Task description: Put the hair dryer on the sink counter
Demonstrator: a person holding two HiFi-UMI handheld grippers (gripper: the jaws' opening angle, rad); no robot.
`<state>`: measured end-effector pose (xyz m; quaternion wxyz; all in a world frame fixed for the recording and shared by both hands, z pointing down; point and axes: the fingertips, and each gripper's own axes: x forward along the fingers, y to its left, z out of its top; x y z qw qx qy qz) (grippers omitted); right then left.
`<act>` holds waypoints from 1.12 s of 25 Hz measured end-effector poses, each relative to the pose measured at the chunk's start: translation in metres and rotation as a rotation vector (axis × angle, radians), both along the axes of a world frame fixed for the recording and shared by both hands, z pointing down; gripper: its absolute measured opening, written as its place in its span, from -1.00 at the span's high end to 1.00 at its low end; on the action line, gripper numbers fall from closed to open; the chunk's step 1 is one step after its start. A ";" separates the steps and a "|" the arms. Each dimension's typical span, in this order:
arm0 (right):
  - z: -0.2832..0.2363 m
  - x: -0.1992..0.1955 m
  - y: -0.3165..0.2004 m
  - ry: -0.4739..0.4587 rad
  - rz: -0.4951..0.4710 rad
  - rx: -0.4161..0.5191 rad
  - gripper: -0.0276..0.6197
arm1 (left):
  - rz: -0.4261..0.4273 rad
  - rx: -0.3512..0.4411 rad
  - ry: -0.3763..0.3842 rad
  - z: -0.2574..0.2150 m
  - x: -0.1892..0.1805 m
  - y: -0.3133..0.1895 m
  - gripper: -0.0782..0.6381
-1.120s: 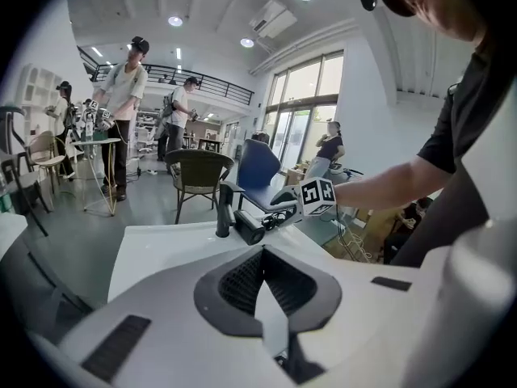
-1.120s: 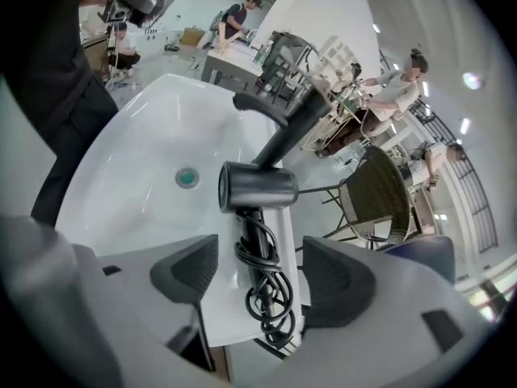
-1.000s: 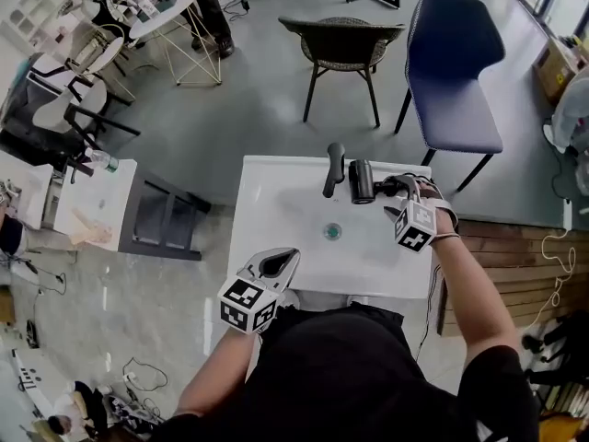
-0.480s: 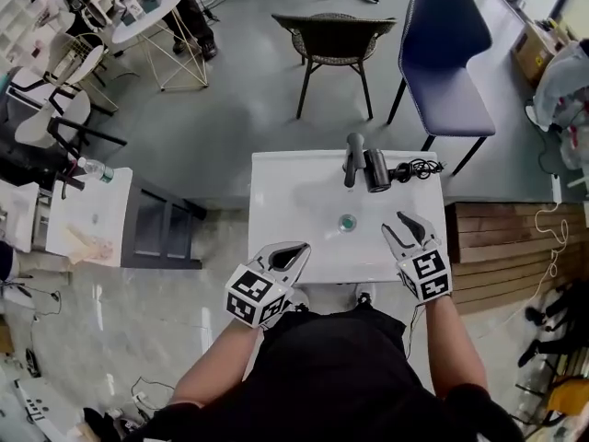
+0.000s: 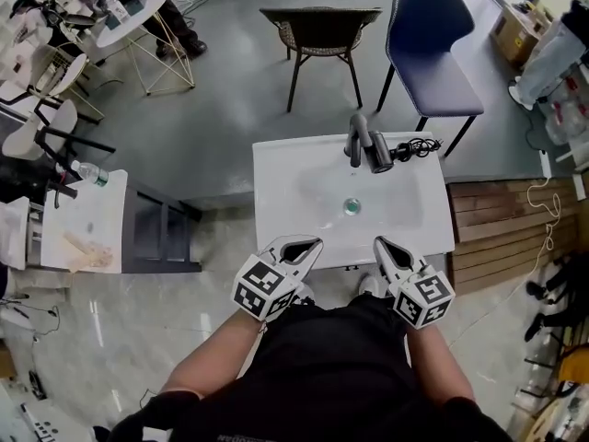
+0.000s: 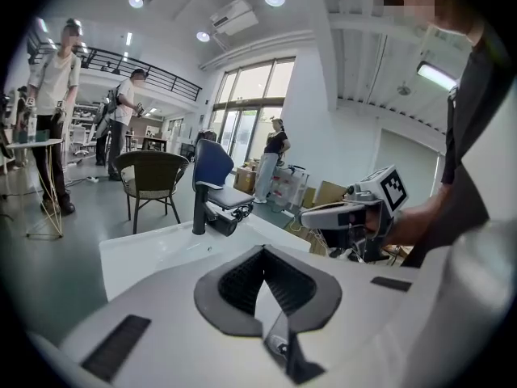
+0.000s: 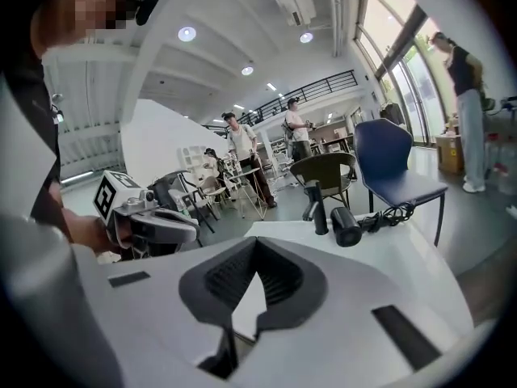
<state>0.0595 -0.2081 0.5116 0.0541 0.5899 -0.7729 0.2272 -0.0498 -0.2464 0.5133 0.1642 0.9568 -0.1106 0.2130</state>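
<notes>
Pulled back from the hair dryer lying on the table, the right gripper has its jaws clenched on nothing; the left gripper jaws are likewise closed.

The table is white, smooth and glossy, like glazed ceramic. The hair dryer looks like matt black plastic, and the tap like dark matt metal. On the right gripper, the fingers have dark ribbed pads set in smooth, matt pale plastic. Slatted wood borders the polished grey floor.
</notes>
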 end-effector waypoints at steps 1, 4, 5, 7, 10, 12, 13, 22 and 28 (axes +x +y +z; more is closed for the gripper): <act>-0.002 0.000 0.003 0.005 0.000 0.000 0.90 | -0.004 0.000 0.008 -0.003 0.000 0.002 0.78; -0.007 0.002 0.008 0.015 -0.016 0.006 0.91 | -0.026 0.012 0.031 -0.011 0.000 0.008 0.78; -0.009 0.003 0.008 0.017 -0.027 0.009 0.91 | -0.037 0.016 0.036 -0.013 0.000 0.010 0.78; -0.012 0.005 0.010 0.018 -0.054 0.013 0.91 | -0.062 0.021 0.042 -0.016 0.002 0.013 0.78; -0.019 0.010 0.015 0.026 -0.096 0.018 0.91 | -0.108 0.012 0.051 -0.018 0.008 0.020 0.78; -0.024 0.016 0.021 0.029 -0.123 0.029 0.91 | -0.135 0.004 0.064 -0.020 0.016 0.028 0.78; -0.026 0.019 0.025 0.029 -0.136 0.036 0.91 | -0.147 0.004 0.069 -0.020 0.021 0.033 0.78; -0.030 0.045 0.071 0.005 -0.229 0.056 0.91 | -0.203 0.007 0.038 -0.020 0.063 0.084 0.78; -0.020 0.062 0.107 -0.022 -0.291 0.048 0.90 | -0.247 0.015 0.026 -0.019 0.086 0.121 0.78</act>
